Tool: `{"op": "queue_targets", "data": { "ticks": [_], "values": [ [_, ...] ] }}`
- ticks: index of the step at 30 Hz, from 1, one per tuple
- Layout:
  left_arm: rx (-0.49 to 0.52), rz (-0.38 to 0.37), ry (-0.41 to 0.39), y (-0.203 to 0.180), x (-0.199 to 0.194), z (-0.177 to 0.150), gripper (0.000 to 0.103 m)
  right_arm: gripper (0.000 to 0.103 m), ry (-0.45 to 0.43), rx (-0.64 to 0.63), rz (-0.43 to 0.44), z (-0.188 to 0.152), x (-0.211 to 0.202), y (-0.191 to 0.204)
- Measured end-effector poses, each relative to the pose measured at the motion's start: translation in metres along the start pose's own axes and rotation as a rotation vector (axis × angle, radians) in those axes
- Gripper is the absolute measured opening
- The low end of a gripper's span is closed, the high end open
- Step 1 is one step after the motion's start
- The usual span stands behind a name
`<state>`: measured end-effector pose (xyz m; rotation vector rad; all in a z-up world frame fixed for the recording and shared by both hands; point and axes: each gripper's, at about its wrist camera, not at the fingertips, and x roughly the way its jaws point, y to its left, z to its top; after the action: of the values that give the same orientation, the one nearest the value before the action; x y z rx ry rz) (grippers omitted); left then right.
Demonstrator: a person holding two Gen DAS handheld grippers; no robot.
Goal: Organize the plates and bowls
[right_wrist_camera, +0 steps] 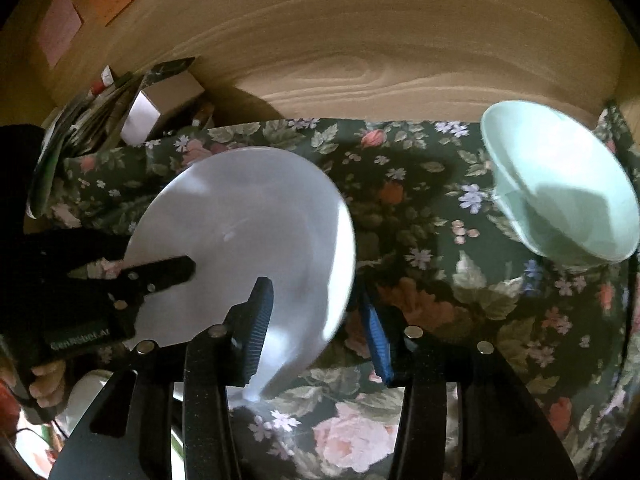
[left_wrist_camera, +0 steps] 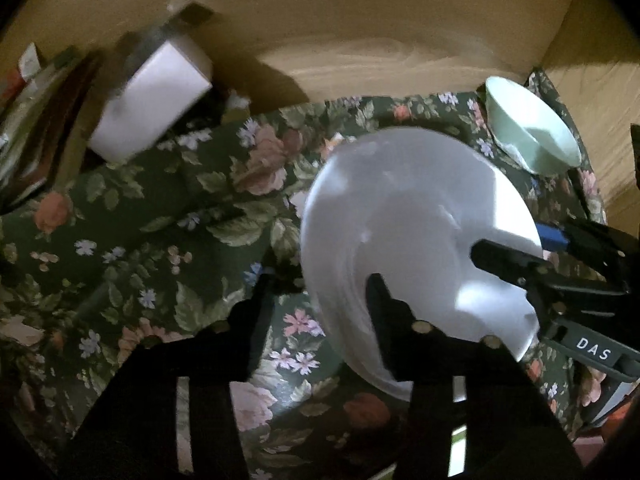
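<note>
Plate (right_wrist_camera: 248, 216) seemingly on floral cloth (right_wrist_camera: 420, 208).

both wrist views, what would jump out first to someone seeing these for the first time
The big white plate grabs the eye first, tilted up off the flowered cloth near the middle, with the left tool reaching onto it from one side and the right tool straddling its opposite rim. Next is the pale green bowl, tipped on its side at the far right near the wooden wall.

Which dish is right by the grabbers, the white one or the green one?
The white plate. Both hand-held grippers reach over its rim, while the green bowl sits apart by the wooden wall.
</note>
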<state>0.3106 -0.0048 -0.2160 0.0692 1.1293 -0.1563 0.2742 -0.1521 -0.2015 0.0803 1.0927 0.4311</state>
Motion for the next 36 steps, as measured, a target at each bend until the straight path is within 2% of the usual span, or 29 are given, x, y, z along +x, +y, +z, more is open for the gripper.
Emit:
{"op": "queue_targets", "data": {
  "ticks": [2,7,10,14,23,36],
  "values": [
    [0.0,-0.01,0.014,-0.002,0.003,-0.001,0.04,0.027,0.006,-0.006,0.004,-0.001,0.003,0.003],
    [0.028,-0.026,0.012,-0.008,0.002,-0.002,0.027,0.027,-0.012,-0.009,-0.011,-0.003,-0.008,0.009],
    [0.044,-0.001,0.005,-0.012,-0.002,-0.004,0.027,0.027,-0.024,-0.004,-0.015,-0.005,-0.018,0.011],
    [0.042,-0.014,-0.012,-0.012,-0.01,-0.005,0.027,0.027,-0.05,0.01,0.0,-0.004,-0.026,0.01],
    [0.038,0.0,-0.141,-0.016,-0.062,-0.013,0.027,0.027,-0.146,-0.009,0.007,-0.009,-0.065,0.023],
    [0.024,-0.012,-0.273,-0.019,-0.127,-0.039,0.027,0.027,-0.243,-0.044,-0.003,-0.03,-0.117,0.049]
  ]
}}
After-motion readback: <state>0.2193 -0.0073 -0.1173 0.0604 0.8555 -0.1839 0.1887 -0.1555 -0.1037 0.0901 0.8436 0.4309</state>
